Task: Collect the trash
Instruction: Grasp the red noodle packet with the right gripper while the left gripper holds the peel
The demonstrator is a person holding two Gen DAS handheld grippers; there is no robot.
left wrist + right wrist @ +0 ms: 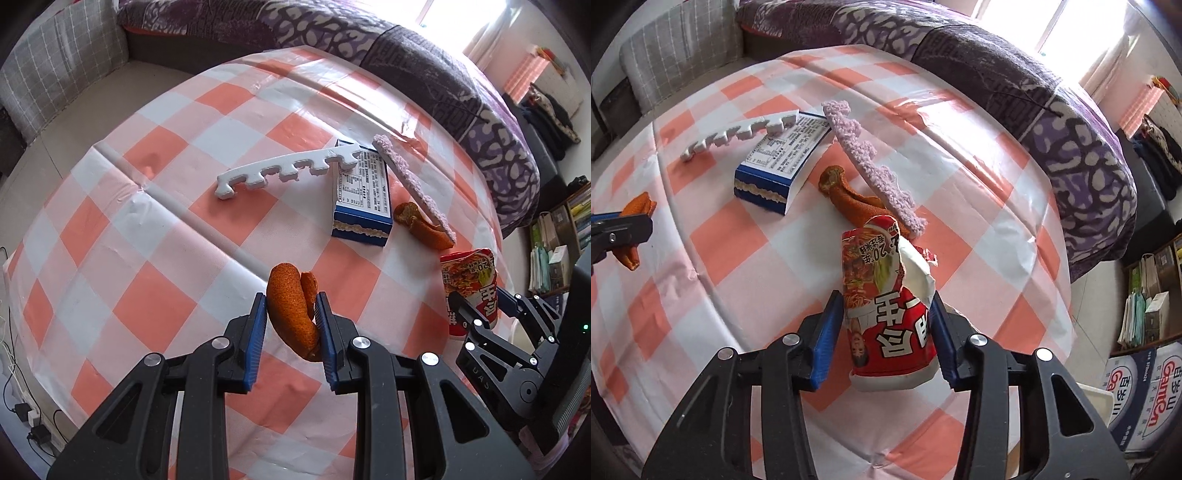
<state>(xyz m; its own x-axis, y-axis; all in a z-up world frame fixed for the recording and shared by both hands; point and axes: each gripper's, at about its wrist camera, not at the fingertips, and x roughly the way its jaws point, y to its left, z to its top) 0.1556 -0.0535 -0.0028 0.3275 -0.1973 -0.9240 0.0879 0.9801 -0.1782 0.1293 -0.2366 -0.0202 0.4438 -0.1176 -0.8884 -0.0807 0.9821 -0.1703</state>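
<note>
My left gripper (291, 300) is shut on a curled piece of orange peel (286, 288), held a little above the checked tablecloth (155, 258). The same peel (637, 206) and the left fingers (620, 227) show at the left edge of the right wrist view. My right gripper (886, 301) has its blue pads against both sides of a crumpled red instant-noodle cup (886, 325) with a torn rim, standing near the table's right edge. In the left wrist view that cup (469, 269) sits between the right fingers (458, 299).
Further back on the table lie a white notched foam strip (288, 170), a blue and white carton (364, 195), a purple fuzzy strip (410, 177) and a second orange peel (421, 225). A purple patterned blanket (1071, 147) borders the far side. Printed boxes (1145, 387) stand on the floor at right.
</note>
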